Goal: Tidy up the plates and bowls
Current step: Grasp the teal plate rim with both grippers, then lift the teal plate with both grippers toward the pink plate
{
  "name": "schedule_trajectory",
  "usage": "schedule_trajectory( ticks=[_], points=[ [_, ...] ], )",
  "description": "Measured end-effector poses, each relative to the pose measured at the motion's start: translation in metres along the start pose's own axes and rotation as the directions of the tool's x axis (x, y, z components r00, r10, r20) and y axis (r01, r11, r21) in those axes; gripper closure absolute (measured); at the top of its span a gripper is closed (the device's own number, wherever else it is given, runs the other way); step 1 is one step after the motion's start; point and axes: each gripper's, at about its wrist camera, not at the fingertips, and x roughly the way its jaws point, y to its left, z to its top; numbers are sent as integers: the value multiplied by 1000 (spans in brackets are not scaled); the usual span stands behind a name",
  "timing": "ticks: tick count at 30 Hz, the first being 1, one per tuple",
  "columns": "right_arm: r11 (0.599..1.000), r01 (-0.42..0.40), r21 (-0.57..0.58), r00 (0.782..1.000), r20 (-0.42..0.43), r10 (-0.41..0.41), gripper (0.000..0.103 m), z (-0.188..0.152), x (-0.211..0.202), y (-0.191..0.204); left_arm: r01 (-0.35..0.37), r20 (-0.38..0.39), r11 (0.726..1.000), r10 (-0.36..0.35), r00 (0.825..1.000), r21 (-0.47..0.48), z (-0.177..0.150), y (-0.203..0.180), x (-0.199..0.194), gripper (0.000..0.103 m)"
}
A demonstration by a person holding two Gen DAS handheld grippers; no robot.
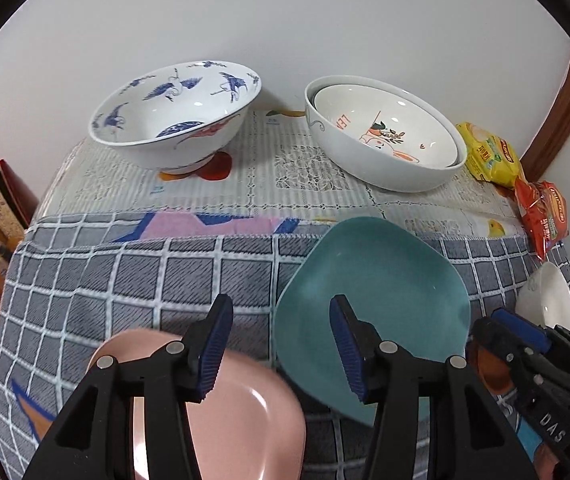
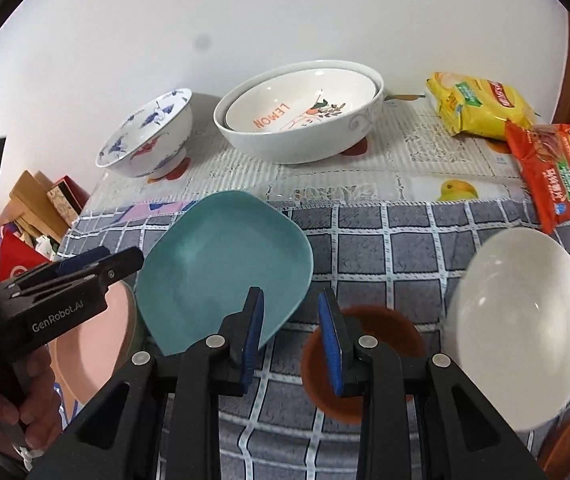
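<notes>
A teal plate [image 1: 373, 292] [image 2: 221, 264] and a pink plate [image 1: 241, 416] [image 2: 97, 340] lie on the checked cloth. My left gripper [image 1: 281, 348] [image 2: 85, 268] is open and empty, hovering between the two plates. My right gripper [image 2: 291, 338] [image 1: 521, 328] is open and empty above the teal plate's right edge and a small brown dish [image 2: 365, 360]. A plain white bowl [image 2: 521, 364] [image 1: 549, 300] stands at the right. A blue-patterned bowl [image 1: 173, 116] [image 2: 149, 136] and two nested white bowls [image 1: 385, 136] [image 2: 297, 116] stand near the wall.
A yellow snack packet [image 2: 477, 108] [image 1: 489, 156] and a red one [image 2: 557, 172] [image 1: 541, 216] lie at the table's right rear. Boxes [image 2: 41, 204] [image 1: 1, 200] stand beyond the left table edge. A white wall is close behind.
</notes>
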Motion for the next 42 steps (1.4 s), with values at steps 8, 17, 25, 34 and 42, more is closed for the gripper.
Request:
schedule_trajectory(
  ticks=[8, 17, 25, 34, 42],
  points=[
    [1000, 6, 3, 1000, -31, -6, 74, 8, 25, 0, 33, -47, 999, -33, 998, 7, 10, -5, 27, 65],
    [999, 35, 7, 998, -54, -34, 87, 12, 43, -3, -20, -71, 999, 22, 997, 28, 12, -11, 48, 84],
    [999, 33, 38, 999, 4, -33, 97, 17, 23, -8, 11, -36, 1000, -10, 999, 19, 13, -10, 24, 87],
    [998, 34, 46, 997, 67, -37, 97, 8, -24, -1, 31, 10, 999, -31, 999, 23, -1, -15, -24, 88],
    [997, 49, 60, 993, 103, -55, 99, -11, -63, 3, 47, 27, 998, -48, 999, 29, -22, -18, -55, 88]
  ],
)
